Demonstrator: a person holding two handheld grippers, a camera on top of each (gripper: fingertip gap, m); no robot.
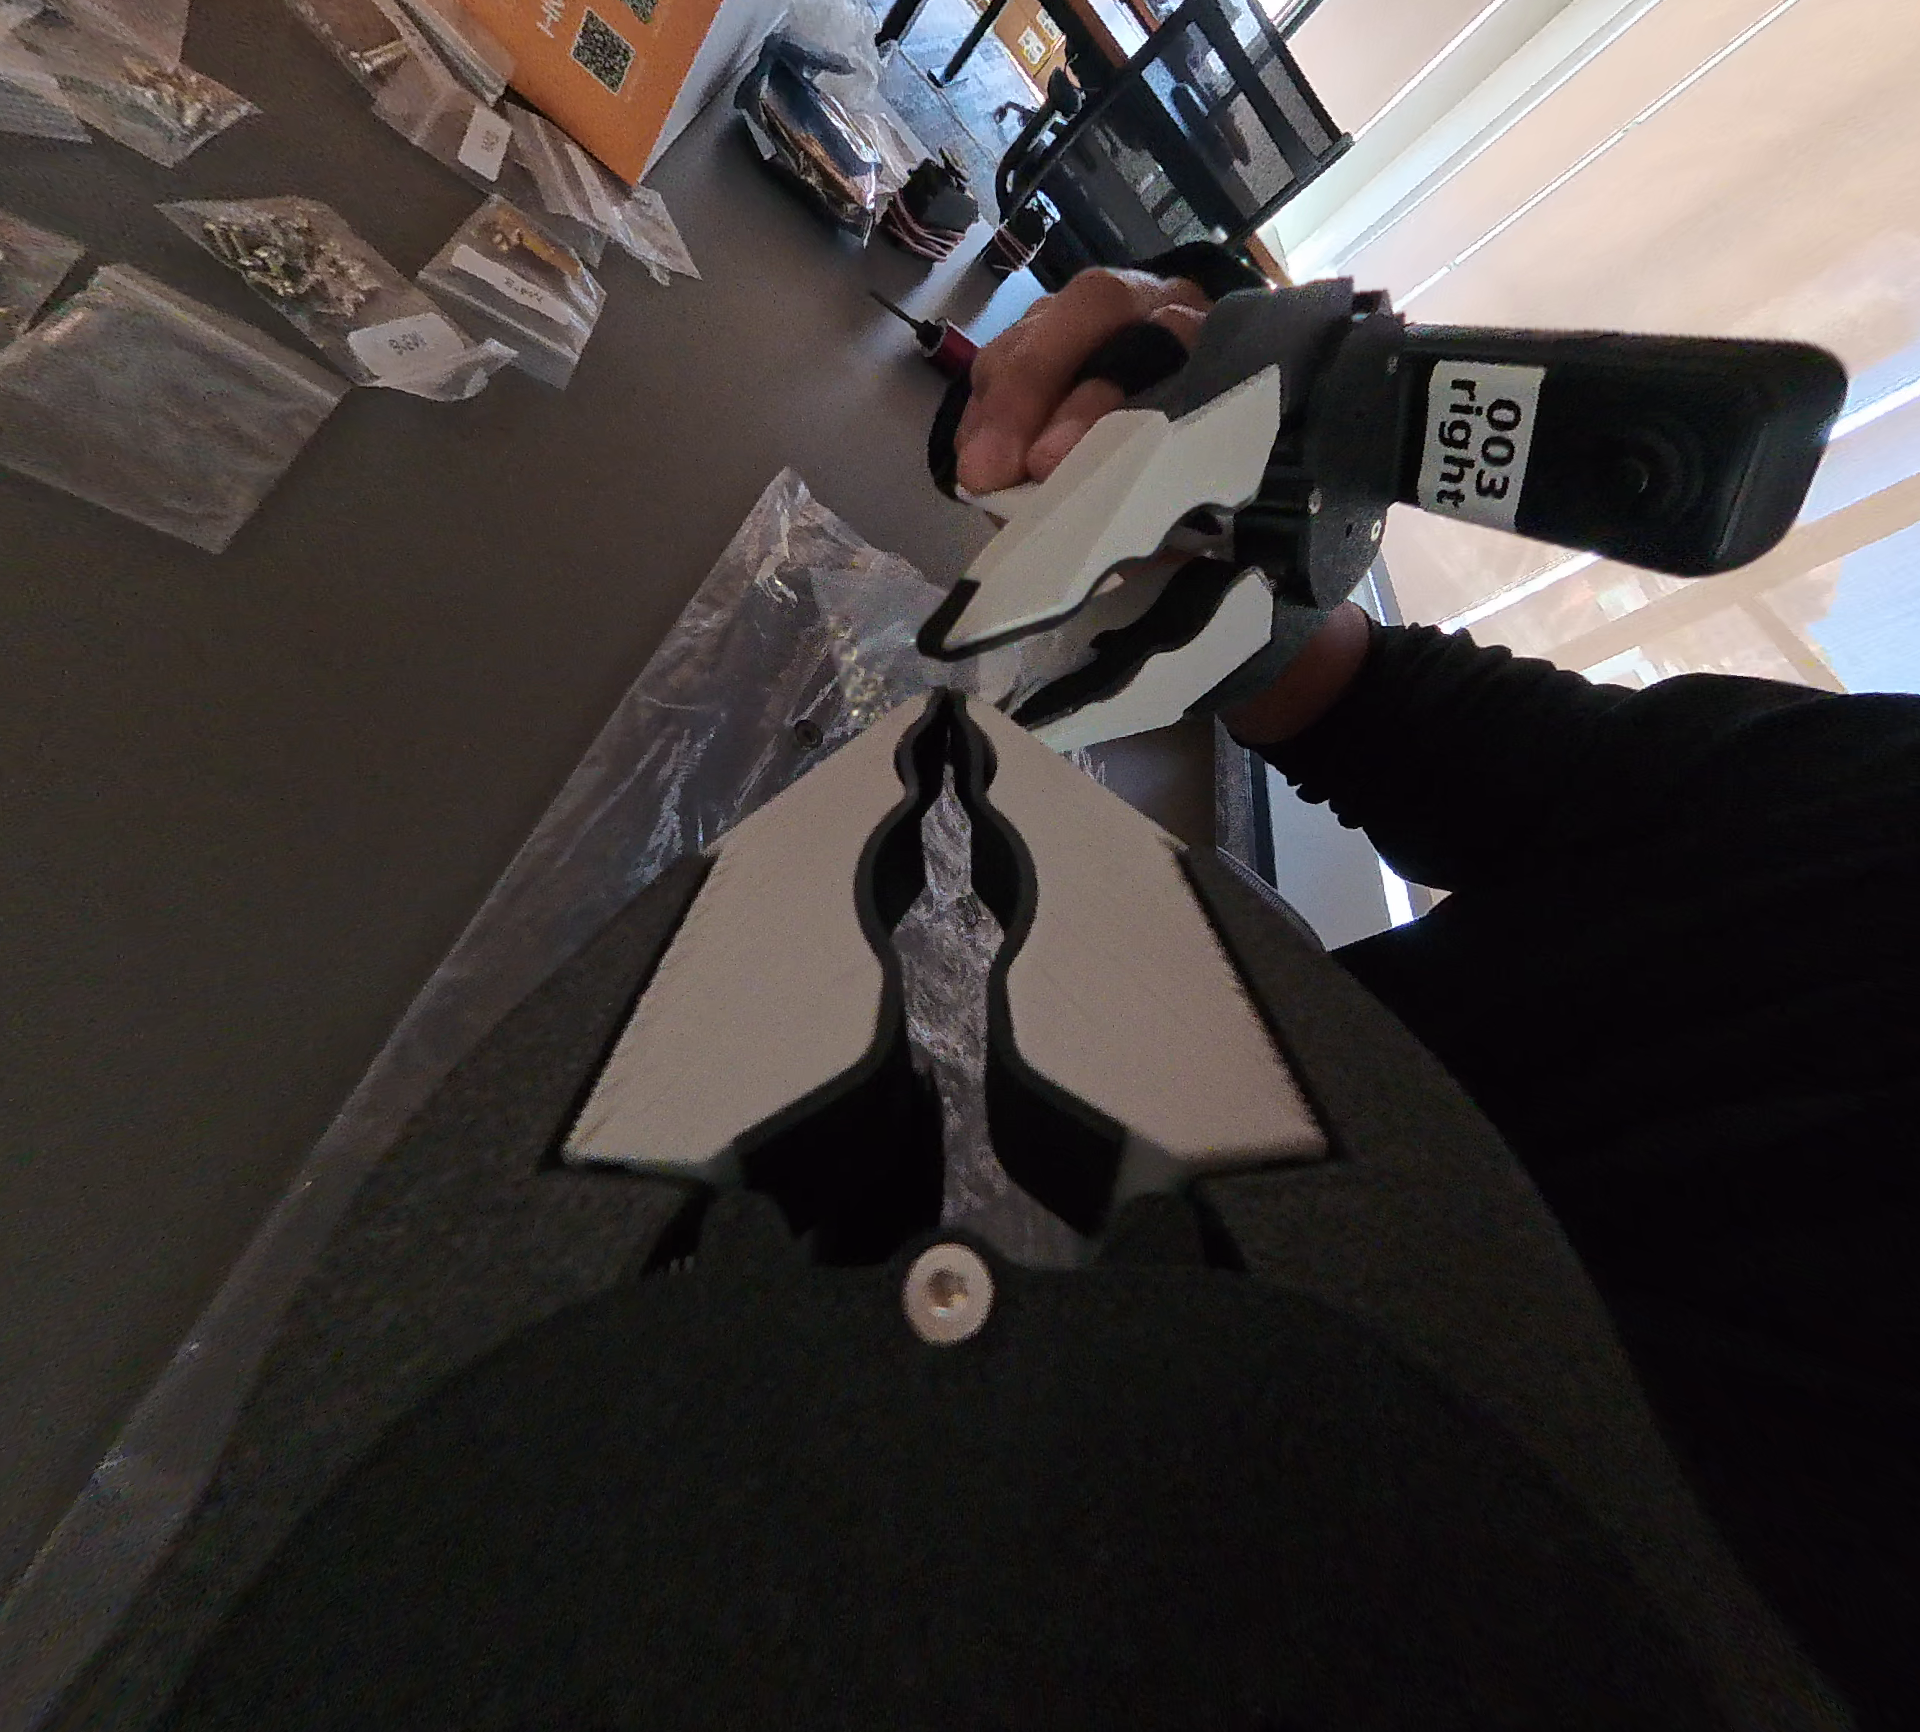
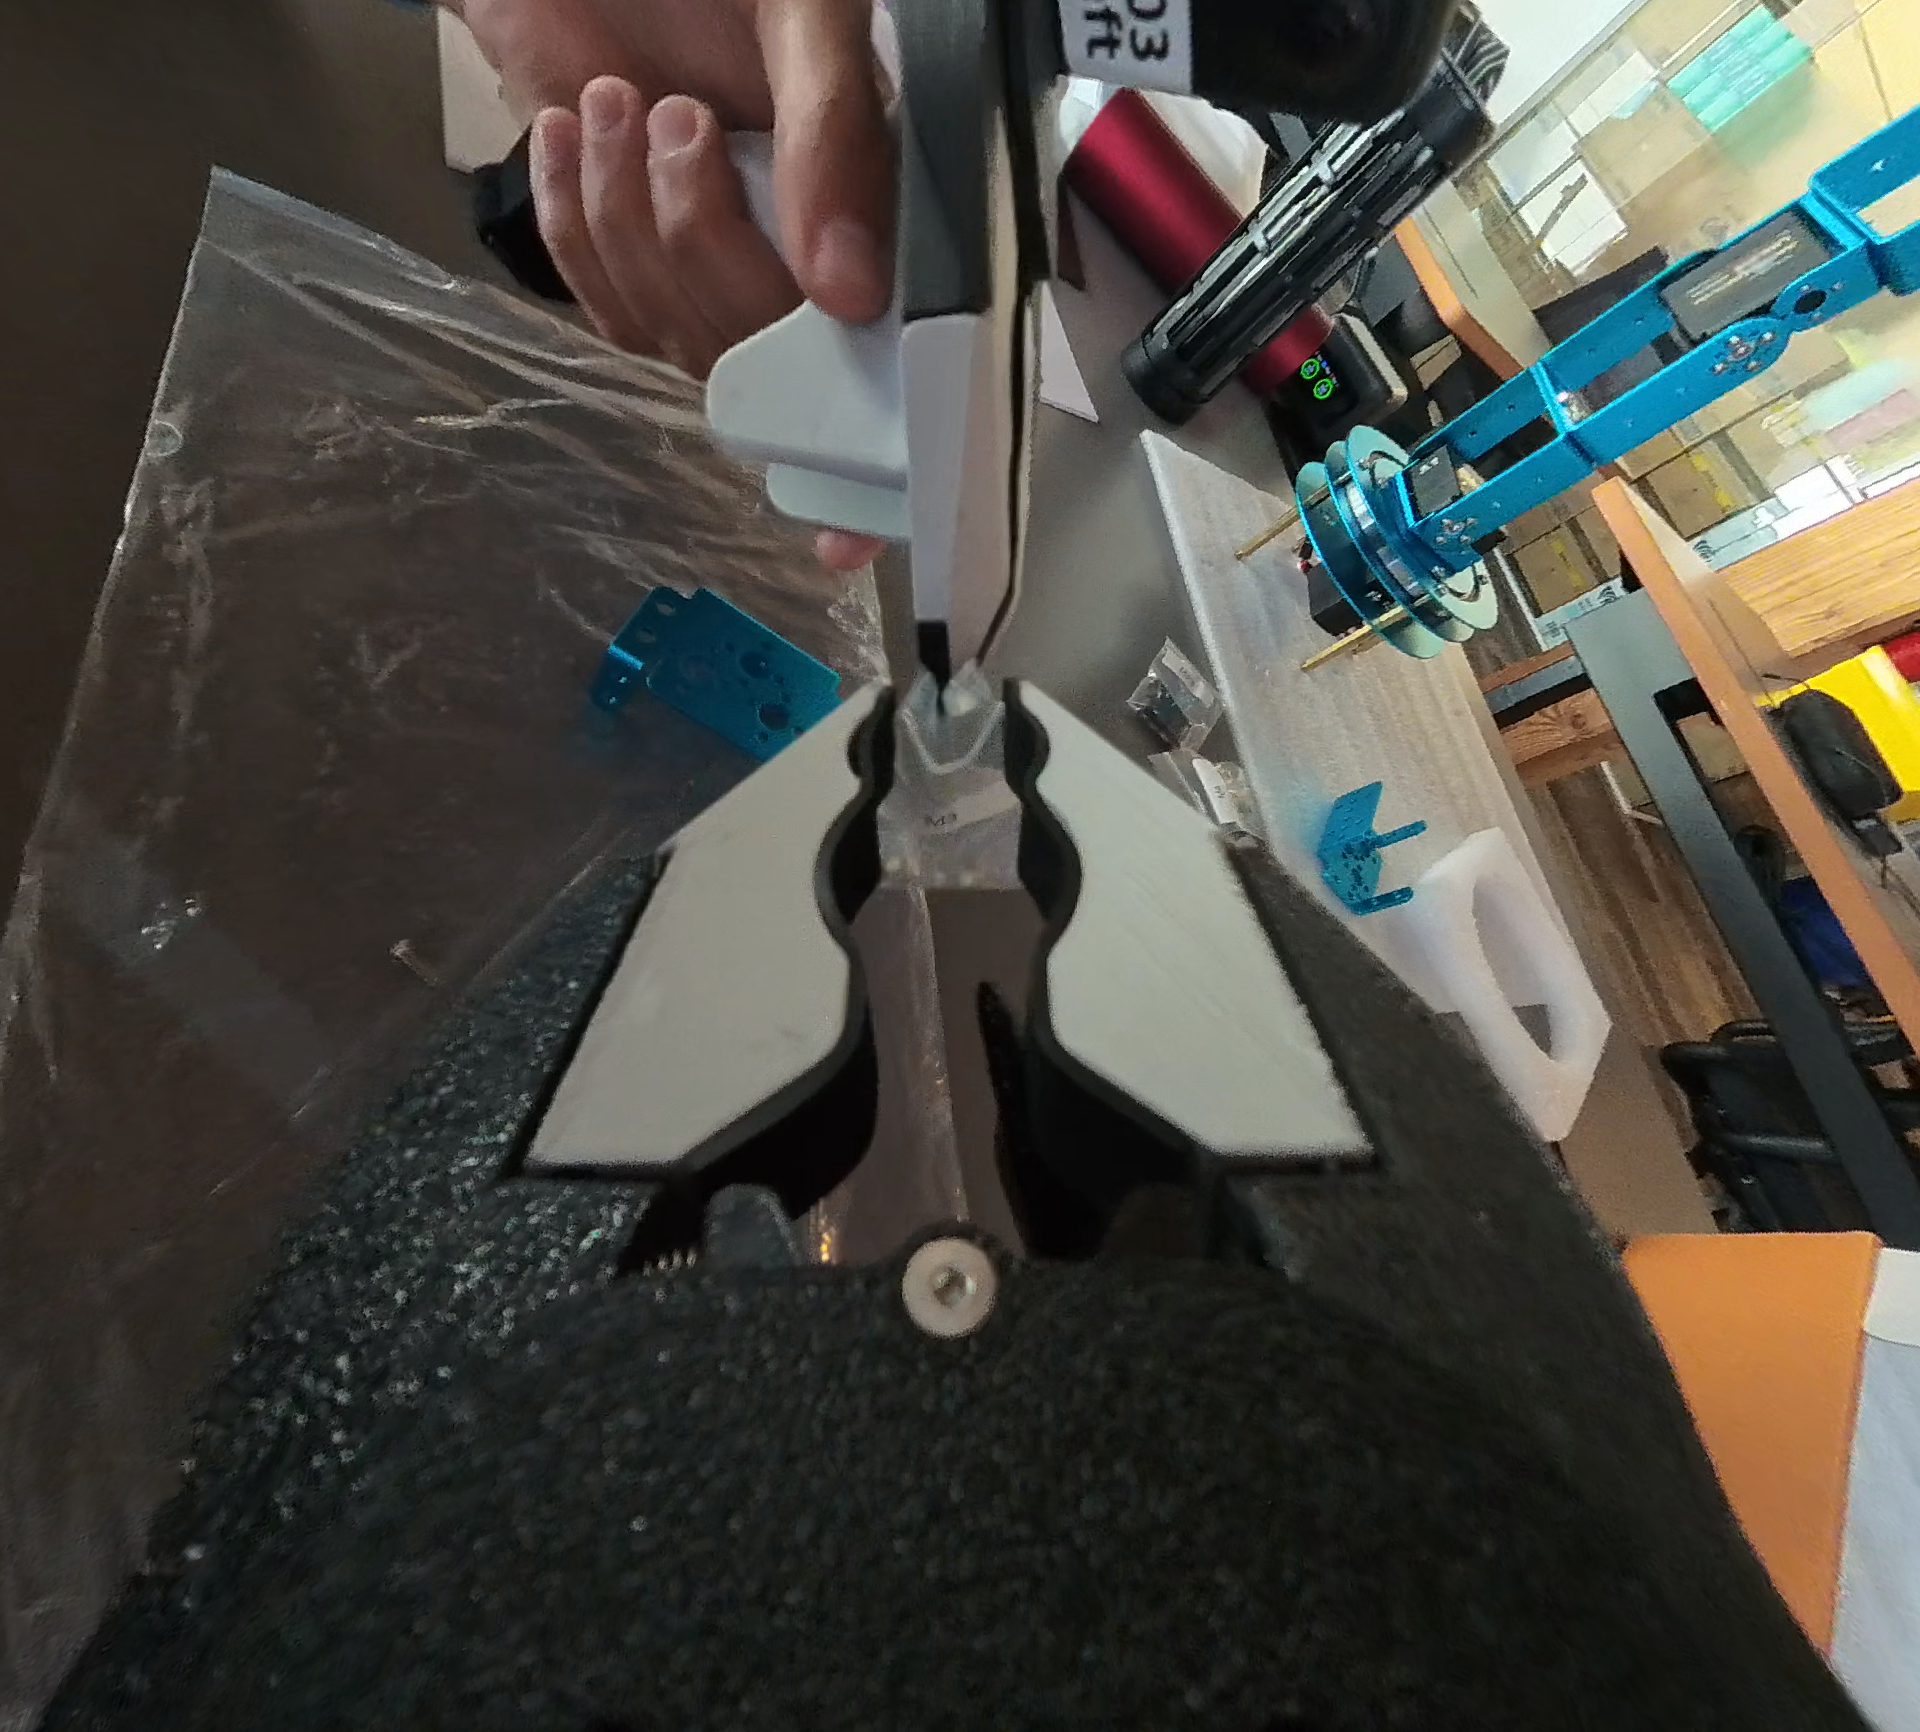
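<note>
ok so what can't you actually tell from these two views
- Left wrist view: the clear bag contents, mostly covered by the left gripper and its shut fingers.
- Right wrist view: whether the blue bracket lies inside the bag or under it; the wrinkled plastic obscures this.
- Right wrist view: the blue metal arm, cut off by the right edge.
- Left wrist view: the small parts bags, contents too small.

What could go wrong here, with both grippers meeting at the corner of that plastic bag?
1. The left gripper pinches only a thin corner of the large clear plastic bag; the film may slip out or tear.
2. The open right gripper sits tip to tip with it, so closing may clip the left gripper's fingertips.
3. The blue perforated metal bracket lying loose under the film could slide.
</note>
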